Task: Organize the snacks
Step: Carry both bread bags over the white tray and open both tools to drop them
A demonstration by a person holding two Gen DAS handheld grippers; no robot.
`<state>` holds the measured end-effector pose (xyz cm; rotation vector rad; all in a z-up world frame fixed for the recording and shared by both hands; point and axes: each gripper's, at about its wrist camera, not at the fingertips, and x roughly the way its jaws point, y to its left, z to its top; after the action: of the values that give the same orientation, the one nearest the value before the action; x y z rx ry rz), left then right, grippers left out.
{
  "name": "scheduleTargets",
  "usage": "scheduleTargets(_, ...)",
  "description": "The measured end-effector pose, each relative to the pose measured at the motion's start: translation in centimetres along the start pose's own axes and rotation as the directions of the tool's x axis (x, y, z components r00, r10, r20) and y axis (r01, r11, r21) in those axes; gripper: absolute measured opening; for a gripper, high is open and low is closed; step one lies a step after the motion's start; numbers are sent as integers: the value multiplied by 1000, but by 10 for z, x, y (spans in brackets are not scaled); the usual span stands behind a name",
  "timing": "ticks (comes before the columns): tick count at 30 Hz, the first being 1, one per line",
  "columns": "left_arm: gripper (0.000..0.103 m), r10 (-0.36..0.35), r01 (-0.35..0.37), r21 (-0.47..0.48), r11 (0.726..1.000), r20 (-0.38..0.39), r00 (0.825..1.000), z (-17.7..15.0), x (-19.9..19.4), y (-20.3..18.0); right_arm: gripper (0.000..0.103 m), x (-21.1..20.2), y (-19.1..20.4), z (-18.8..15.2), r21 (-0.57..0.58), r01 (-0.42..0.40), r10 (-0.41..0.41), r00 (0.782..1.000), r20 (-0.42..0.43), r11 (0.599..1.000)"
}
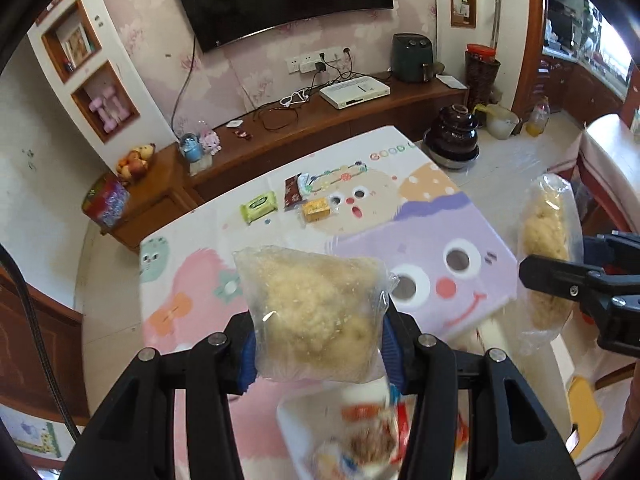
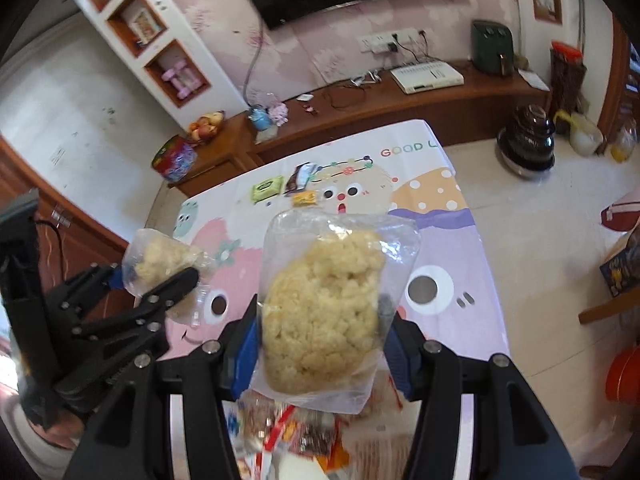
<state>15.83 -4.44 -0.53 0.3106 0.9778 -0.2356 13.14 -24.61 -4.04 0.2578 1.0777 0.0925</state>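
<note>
Snacks in clear plastic bags of pale yellow puffed pieces are both lifted above the cartoon-printed counter: the left claw is clamped on one bag, the right claw on the other bag. I judge the sorting half done. A white tray below holds red-orange packets; three small packets wait far off.

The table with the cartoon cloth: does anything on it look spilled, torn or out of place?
Nothing looks spilled or torn. A green wipes pack, a dark snack packet and a small yellow packet lie loosely at the table's far end, not lined up. Each claw holds a sealed clear bag of pale puffed snack above it.
</note>
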Motion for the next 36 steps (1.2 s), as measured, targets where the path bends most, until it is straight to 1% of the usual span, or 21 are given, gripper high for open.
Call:
scheduleTargets(3,48,8,-8,10,1000,-40,999,-22,-17,-5,55,-16,7,-20,-48,-7,7,1000,4,999)
scheduleTargets(5,48,10,-9,8,1000,-62,998,-35,-21,-9,55,-23,11,-35,-84,-2,2,1000,-1,996)
scheduleTargets(10,48,7,-10,-20,1000,-143,990,-66,-14,-19,55,-31,15,-70,-156,16,-20,999,-26,988)
scheduleTargets(16,48,13,-18,-23,1000,-203,979,-94,-1,-33,55,-23,11,-103,-198,39,-57,994,-88,980)
scheduleTargets(20,48,12,-24,-45,999,-244,970,-106,11,-35,55,-13,11,-119,-234,51,-84,988,-132,971)
scheduleTargets(25,49,28,-43,-47,998,-271,962,-116,19,-39,55,0,12,-133,-263,49,-100,978,-184,964)
scheduleTargets(27,52,41,-57,-48,997,-284,958,-119,21,-41,55,4,13,-135,-274,55,-113,973,-201,960)
scheduleTargets(28,58,49,-66,-49,997,-295,954,-121,23,-41,55,5,14,-135,-279,56,-118,971,-209,959)
scheduleTargets(29,70,45,-65,-54,996,-311,949,-123,25,-41,56,7,14,-135,-281,54,-118,969,-216,958)
scheduleTargets(30,77,36,-59,-61,996,-319,947,-124,26,-41,57,7,14,-135,-281,53,-118,968,-220,958)
scheduleTargets(31,87,32,-56,-66,996,-322,946,-125,26,-41,61,7,15,-135,-282,52,-117,968,-221,958)
scheduleTargets(32,89,27,-52,-68,996,-324,946,-126,25,-42,65,7,16,-134,-286,57,-122,969,-217,957)
scheduleTargets(34,89,27,-51,-66,997,-320,947,-128,24,-43,69,5,18,-133,-297,65,-131,970,-206,953)
scheduleTargets(36,89,33,-57,-66,996,-320,947,-129,23,-43,70,3,22,-132,-308,67,-132,972,-196,949)
